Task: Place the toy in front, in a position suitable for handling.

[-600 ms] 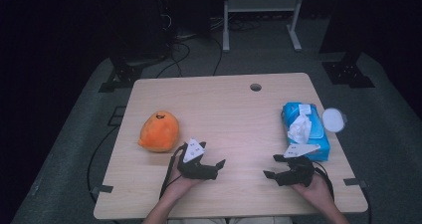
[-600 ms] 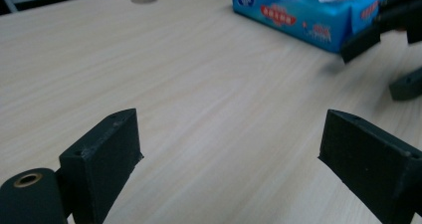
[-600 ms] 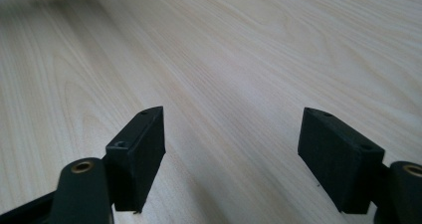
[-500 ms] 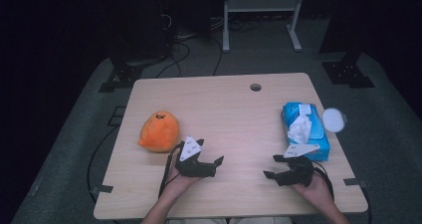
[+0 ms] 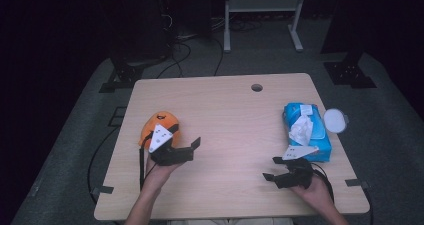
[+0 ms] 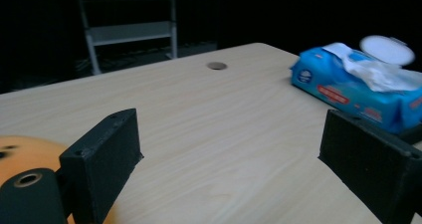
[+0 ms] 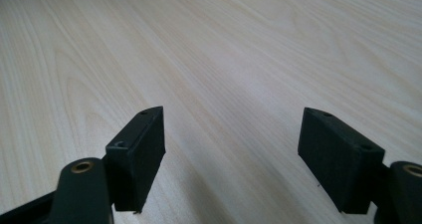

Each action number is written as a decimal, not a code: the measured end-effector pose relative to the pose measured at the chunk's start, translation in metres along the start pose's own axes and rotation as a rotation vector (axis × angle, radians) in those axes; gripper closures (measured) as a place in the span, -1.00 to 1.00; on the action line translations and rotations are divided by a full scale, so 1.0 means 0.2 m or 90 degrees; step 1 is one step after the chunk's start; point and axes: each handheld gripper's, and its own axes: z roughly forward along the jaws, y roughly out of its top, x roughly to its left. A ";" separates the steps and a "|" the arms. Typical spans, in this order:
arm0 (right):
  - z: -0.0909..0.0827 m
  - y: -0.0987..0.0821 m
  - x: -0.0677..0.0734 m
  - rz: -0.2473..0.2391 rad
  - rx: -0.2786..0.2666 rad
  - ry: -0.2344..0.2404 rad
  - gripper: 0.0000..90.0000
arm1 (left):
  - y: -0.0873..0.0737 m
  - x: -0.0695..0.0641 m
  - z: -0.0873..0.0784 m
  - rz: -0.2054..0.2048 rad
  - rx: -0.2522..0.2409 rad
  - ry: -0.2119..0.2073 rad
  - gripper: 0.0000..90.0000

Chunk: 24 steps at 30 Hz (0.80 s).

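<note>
The left gripper (image 5: 186,147) stood wide and empty just beside the orange toy (image 5: 159,126) near the table's (image 5: 225,115) left edge. The right gripper (image 5: 272,169), also wide and empty, hovered near the front right corner, beside the blue wipes pack (image 5: 312,130) with one wipe (image 5: 301,130) sticking out.

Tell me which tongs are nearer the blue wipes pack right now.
Right. The right tongs sit just in front of the blue wipes pack's near end, jaws open and empty. The left tongs are across the table, beside the orange toy.

The left claw (image 5: 187,147) hides part of the orange toy (image 5: 159,125).
</note>
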 end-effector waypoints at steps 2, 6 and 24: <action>0.01 0.00 0.01 -0.005 0.006 0.000 -0.43 | 0.01 0.04 -0.03 -0.008 -0.008 0.018 -0.80; 0.01 0.00 0.01 -0.012 0.006 0.001 -0.43 | 0.02 0.10 -0.07 -0.014 -0.019 0.045 -0.80; 0.01 0.01 0.02 -0.018 0.002 0.004 -0.43 | -0.07 0.34 -0.14 -0.061 -0.003 0.137 -0.80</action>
